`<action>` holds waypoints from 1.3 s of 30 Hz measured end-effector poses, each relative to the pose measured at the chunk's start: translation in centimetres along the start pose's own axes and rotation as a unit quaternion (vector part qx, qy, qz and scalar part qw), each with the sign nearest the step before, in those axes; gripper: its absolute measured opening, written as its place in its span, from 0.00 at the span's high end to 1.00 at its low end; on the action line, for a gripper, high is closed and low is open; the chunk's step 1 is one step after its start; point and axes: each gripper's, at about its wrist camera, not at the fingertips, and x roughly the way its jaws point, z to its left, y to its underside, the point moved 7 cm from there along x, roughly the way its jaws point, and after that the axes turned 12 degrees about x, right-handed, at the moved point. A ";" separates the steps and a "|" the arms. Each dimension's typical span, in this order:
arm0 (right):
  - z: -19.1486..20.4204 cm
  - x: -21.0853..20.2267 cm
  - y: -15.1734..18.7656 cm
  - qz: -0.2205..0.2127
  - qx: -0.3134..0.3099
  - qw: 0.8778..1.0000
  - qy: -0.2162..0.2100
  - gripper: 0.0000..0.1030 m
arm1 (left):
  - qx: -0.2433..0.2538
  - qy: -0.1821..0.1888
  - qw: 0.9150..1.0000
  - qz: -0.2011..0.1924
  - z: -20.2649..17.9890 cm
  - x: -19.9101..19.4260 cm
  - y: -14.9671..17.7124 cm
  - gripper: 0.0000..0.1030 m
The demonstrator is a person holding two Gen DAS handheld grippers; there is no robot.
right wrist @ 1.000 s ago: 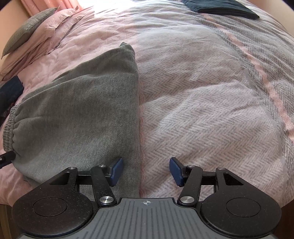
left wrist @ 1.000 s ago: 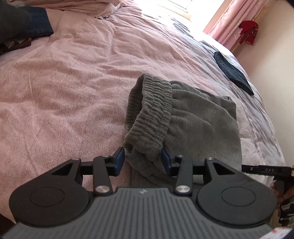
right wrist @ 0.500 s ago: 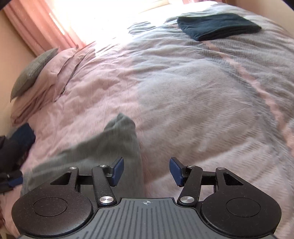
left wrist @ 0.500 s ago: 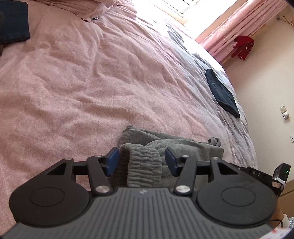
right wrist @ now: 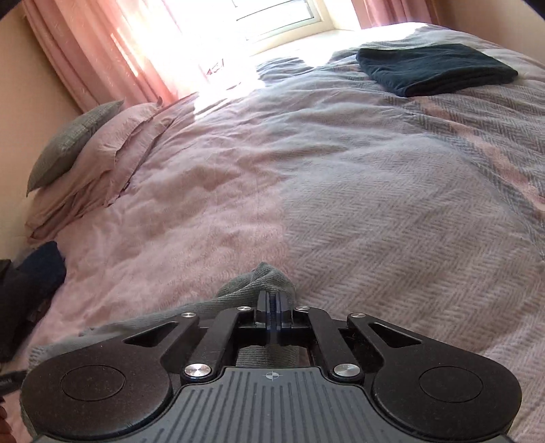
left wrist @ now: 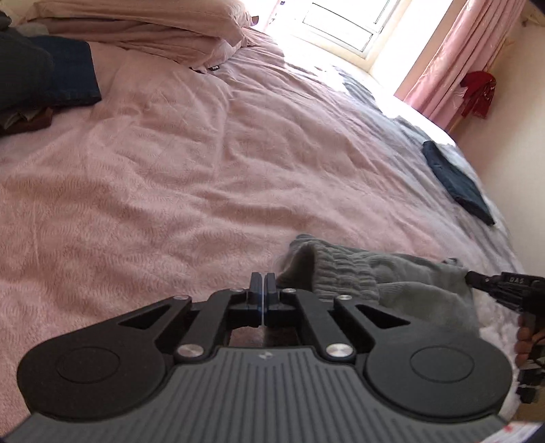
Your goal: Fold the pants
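Observation:
The grey pants point(left wrist: 402, 286) lie folded on the pink bed cover point(left wrist: 190, 191), strung between my two grippers. My left gripper point(left wrist: 264, 289) is shut at the ribbed waistband point(left wrist: 340, 276) end. The cloth bunches against its right finger and runs under it. My right gripper point(right wrist: 272, 303) is shut on the other end, where a grey corner of the pants point(right wrist: 262, 279) pokes up past its tips. From the left wrist view the right gripper point(left wrist: 477, 277) touches the pants' far edge, with a hand behind it.
A folded dark garment point(right wrist: 432, 68) lies far out on the grey herringbone blanket point(right wrist: 408, 211). Dark jeans and other clothes point(left wrist: 51, 75) are piled by the pillows point(left wrist: 143, 30). Pink curtains point(right wrist: 102, 44) and a bright window are beyond the bed.
Both grippers have gone from open to shut. Both views have tipped up and drawn back, so the pants now show only low in the frame, bunched at the fingertips.

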 end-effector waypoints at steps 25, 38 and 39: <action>-1.8 -1.4 2.3 0.010 -0.005 0.995 0.098 0.48 | 0.084 -0.021 0.996 0.007 -3.4 0.8 -1.5 0.83; 3.8 -7.3 12.0 0.041 -0.198 0.977 0.060 0.54 | 0.178 -0.072 0.980 0.054 -7.6 -0.4 1.9 0.87; 3.1 -5.5 13.1 0.068 -0.211 0.972 0.077 0.54 | 0.181 -0.076 0.979 0.062 -7.5 0.5 2.3 0.86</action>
